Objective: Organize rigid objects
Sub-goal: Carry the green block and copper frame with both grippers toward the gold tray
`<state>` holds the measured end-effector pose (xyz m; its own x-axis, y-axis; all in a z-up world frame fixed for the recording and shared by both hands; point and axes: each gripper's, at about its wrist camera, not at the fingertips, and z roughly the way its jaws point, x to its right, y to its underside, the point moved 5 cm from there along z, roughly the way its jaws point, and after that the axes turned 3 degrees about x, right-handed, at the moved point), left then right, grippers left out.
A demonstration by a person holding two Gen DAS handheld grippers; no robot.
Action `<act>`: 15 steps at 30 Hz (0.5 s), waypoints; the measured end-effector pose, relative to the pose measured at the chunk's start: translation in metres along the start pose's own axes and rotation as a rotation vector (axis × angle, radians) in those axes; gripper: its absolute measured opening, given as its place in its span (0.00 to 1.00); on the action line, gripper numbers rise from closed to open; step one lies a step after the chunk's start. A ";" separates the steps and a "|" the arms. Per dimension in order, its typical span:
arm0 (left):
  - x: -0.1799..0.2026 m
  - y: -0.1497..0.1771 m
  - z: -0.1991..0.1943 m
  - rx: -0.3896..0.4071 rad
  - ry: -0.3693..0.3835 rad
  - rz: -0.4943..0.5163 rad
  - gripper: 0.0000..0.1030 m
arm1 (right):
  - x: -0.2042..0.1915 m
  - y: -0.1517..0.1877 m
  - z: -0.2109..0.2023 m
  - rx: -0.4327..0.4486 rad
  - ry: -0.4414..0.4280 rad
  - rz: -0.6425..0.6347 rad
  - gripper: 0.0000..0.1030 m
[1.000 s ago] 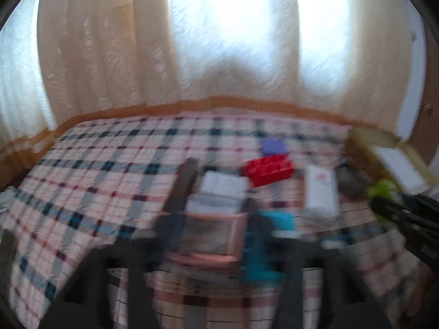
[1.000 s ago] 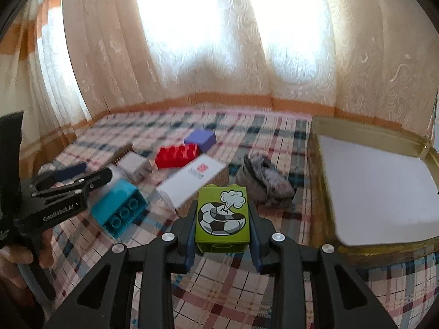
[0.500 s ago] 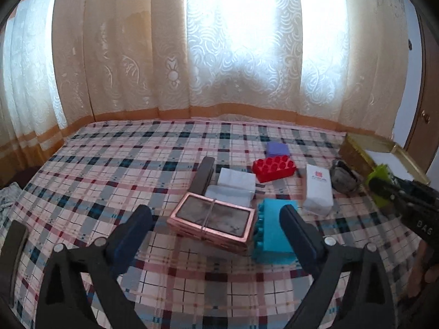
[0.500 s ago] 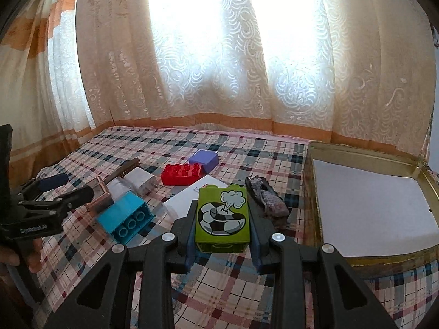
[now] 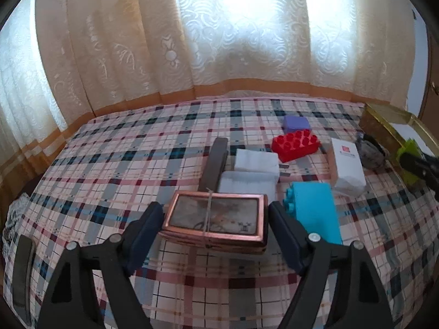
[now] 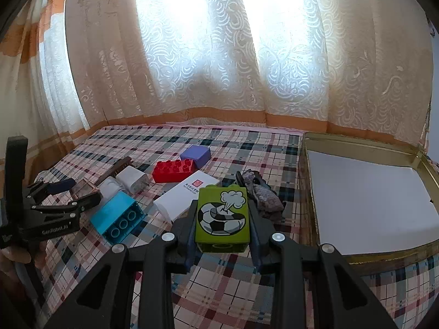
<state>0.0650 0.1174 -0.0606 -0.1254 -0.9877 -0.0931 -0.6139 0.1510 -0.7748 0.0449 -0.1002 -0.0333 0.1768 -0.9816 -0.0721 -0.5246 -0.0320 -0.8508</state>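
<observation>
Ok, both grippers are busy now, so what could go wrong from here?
1. The left gripper is open around the copper box, with the blue brick close against its right finger; closing could nudge or pinch the brick.
2. The right gripper holds the green brick short of the tin; a low carry might hit its wall.
3. The copper box looks glossy, so it may slip.

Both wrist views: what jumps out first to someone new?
The green block with a soccer-ball print, clamped between the right gripper fingers, fills the middle of the right wrist view, with the open gold tin just to its right. In the left wrist view, the copper-framed box sits between the open left gripper fingers, with the red brick and blue brick bright on the plaid cloth.
</observation>
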 end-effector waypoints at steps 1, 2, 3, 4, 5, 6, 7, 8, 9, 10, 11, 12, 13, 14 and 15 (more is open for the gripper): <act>0.002 0.000 -0.001 0.001 0.006 0.003 0.77 | 0.000 0.000 0.000 0.000 0.001 -0.001 0.33; 0.002 0.000 -0.002 0.003 0.014 0.000 0.77 | 0.000 0.000 0.000 0.001 0.000 -0.001 0.33; 0.002 0.000 -0.003 0.007 0.016 -0.008 0.77 | 0.000 -0.001 0.000 0.002 0.000 0.000 0.33; 0.000 -0.001 -0.004 0.014 0.010 -0.019 0.77 | 0.001 -0.001 0.000 0.006 0.000 0.001 0.33; -0.002 -0.003 -0.008 0.031 0.001 -0.032 0.77 | 0.001 -0.001 -0.001 0.011 0.000 0.003 0.33; -0.003 -0.004 -0.012 0.043 0.001 -0.043 0.77 | 0.002 -0.003 -0.003 0.020 -0.002 0.007 0.33; -0.004 -0.007 -0.017 0.058 0.006 -0.057 0.77 | 0.003 -0.004 -0.005 0.029 -0.006 0.012 0.33; -0.004 -0.011 -0.024 0.076 0.011 -0.071 0.77 | 0.005 -0.008 -0.009 0.049 -0.013 0.020 0.33; -0.002 -0.016 -0.031 0.097 0.016 -0.078 0.77 | 0.006 -0.009 -0.012 0.062 -0.018 0.022 0.33; 0.002 -0.022 -0.039 0.120 0.014 -0.072 0.77 | 0.007 -0.012 -0.015 0.075 -0.023 0.023 0.33; 0.005 -0.027 -0.044 0.134 0.012 -0.064 0.77 | 0.009 -0.015 -0.019 0.093 -0.030 0.024 0.33; 0.011 -0.032 -0.050 0.151 0.013 -0.055 0.77 | 0.012 -0.019 -0.025 0.118 -0.039 0.029 0.33; 0.018 -0.038 -0.054 0.166 0.022 -0.049 0.77 | 0.015 -0.022 -0.029 0.135 -0.039 0.032 0.33; 0.027 -0.045 -0.059 0.180 0.039 -0.046 0.77 | 0.018 -0.025 -0.031 0.146 -0.037 0.036 0.33; 0.034 -0.049 -0.061 0.190 0.052 -0.042 0.77 | 0.024 -0.028 -0.036 0.166 -0.029 0.046 0.33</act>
<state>0.0435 0.0787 0.0127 -0.1456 -0.9889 -0.0297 -0.4619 0.0945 -0.8819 0.0338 -0.1295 0.0072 0.1811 -0.9753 -0.1262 -0.3885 0.0469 -0.9203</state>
